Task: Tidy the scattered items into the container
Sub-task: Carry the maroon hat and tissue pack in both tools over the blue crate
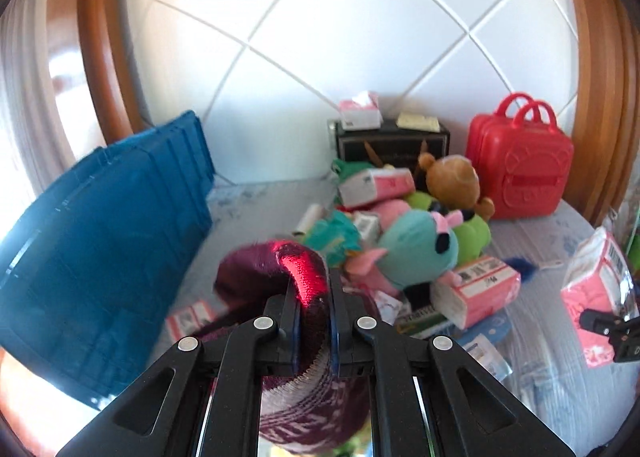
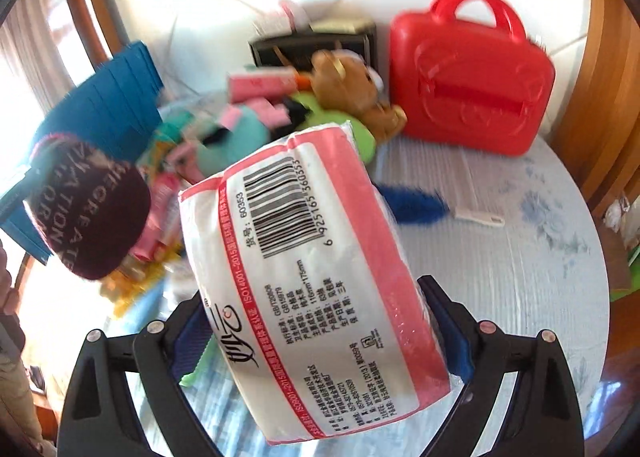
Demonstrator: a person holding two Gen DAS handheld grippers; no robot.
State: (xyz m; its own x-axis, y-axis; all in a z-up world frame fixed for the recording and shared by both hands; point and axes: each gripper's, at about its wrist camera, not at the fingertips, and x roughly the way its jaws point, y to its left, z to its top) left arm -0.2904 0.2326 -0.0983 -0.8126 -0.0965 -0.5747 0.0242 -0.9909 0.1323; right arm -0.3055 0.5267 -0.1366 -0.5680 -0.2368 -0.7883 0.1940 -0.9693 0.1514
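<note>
The left gripper [image 1: 314,321] was clamped on the ribbed cuff of a maroon knit beanie [image 1: 280,269], a soft, rounded wool hat with pale lettering woven in; its lower part sagged out of sight below the black jaws. The right gripper [image 2: 320,337] held a tissue pack [image 2: 312,281] squeezed between its blue-padded fingers [image 2: 460,341], a plump, glossy pink-and-white plastic brick with a barcode and small printed text, tilted up across the lens.

The blue plastic crate [image 1: 100,241], ribbed along its wall, stood to the left on the pale quilted bedspread [image 2: 520,277], its near side cut off by the frame. In the middle lay a heap: a teal plush toy [image 1: 420,245] with pink ears, a brown teddy bear [image 1: 452,177], a green plush [image 1: 474,235] and further tissue packs [image 1: 476,289]. A glossy red toy suitcase [image 1: 520,161] with two handles stood upright at the back right, beside a dark box [image 1: 392,143] against the white tiled wall [image 1: 320,17]. A blue feather duster [image 2: 416,205] lay near the heap.

The right wrist view was motion-blurred over the heap, so the smaller packets there were hard to identify.
</note>
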